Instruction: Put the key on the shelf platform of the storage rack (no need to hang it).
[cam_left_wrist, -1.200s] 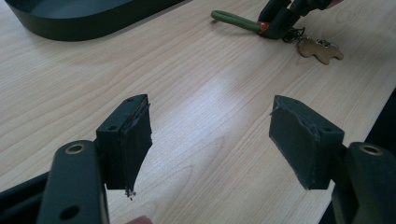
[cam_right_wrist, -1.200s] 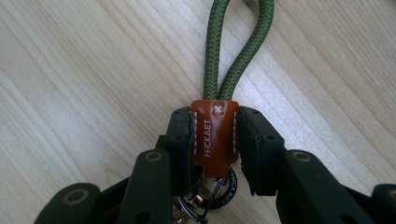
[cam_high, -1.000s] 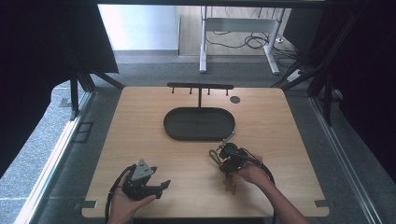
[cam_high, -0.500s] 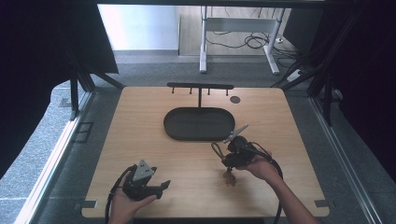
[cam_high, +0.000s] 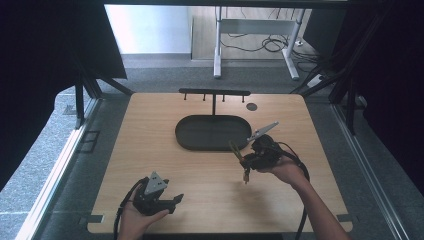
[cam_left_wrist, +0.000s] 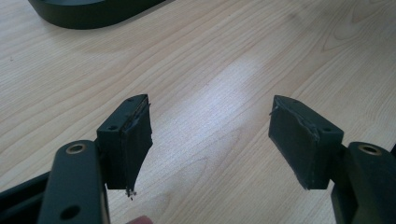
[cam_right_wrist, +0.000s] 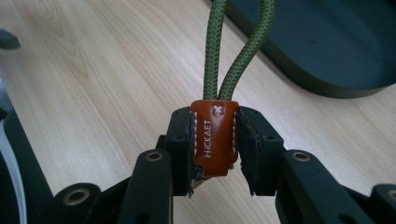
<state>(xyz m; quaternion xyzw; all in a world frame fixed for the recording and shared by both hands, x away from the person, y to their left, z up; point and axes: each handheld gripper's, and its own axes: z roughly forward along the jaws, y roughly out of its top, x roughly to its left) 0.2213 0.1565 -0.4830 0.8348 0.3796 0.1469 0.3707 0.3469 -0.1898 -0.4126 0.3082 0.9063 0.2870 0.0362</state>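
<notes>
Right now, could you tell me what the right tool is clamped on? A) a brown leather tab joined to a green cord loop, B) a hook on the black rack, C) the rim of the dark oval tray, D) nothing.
A: in the right gripper view, the right tool pinches the brown leather tab from both sides, with the green cord loop rising from it.

The surface (cam_high: 150, 150) is pale wood with a fine streaked grain. On it, the oval tray (cam_high: 212, 132) is matt black, as is the rack (cam_high: 214, 92) behind it. Both claws are black: the left claw (cam_left_wrist: 210, 140) and the right claw (cam_right_wrist: 215, 149). The cord loop (cam_right_wrist: 236, 51) is olive green with a woven texture; its leather tab (cam_right_wrist: 212, 140) is orange-brown with white stitching and white lettering
</notes>
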